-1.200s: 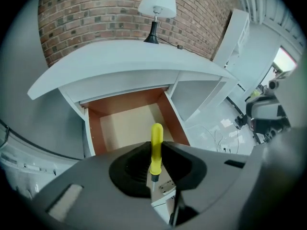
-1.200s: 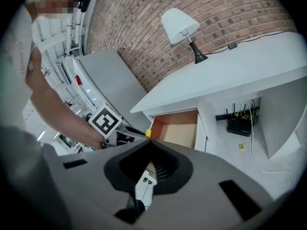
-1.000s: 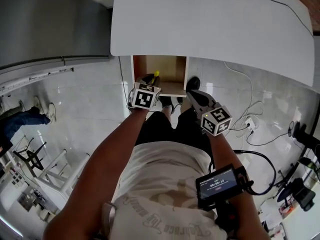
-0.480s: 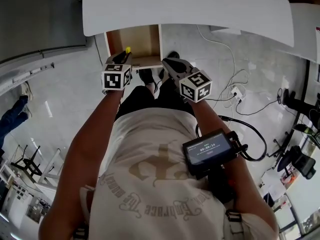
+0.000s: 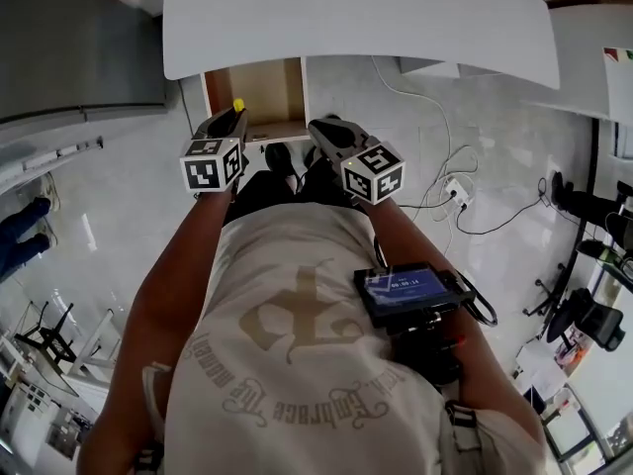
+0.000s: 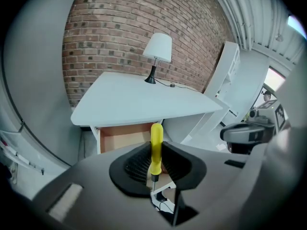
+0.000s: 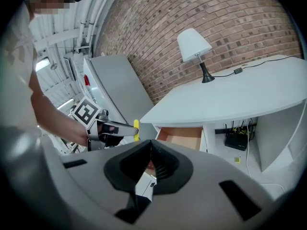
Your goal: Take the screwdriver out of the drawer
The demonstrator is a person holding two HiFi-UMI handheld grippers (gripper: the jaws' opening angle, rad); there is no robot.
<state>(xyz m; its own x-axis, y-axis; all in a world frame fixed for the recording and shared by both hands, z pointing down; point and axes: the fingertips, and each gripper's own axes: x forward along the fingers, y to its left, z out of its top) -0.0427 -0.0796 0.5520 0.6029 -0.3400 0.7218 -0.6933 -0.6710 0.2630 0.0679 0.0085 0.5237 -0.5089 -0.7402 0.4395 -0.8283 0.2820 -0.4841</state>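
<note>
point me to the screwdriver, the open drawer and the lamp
screwdriver [image 6: 156,145]: left gripper view, on the yellow handle
drawer [image 6: 122,139]: left gripper view, on its bare wooden inside
lamp [image 6: 158,47]: left gripper view, on the white shade

I see a white table with a rounded top, standing against a red brick wall. On its far edge is 1 lamp with a white shade and a thin black foot. A black cable runs from the lamp across the top. Under the table, near the wall, sits 1 small black box with wires. The floor is of pale glossy tiles. To the right of the table, loose cables lie on the floor and meet at a white power strip. A tall grey cabinet stands just beside the table on the left.
</note>
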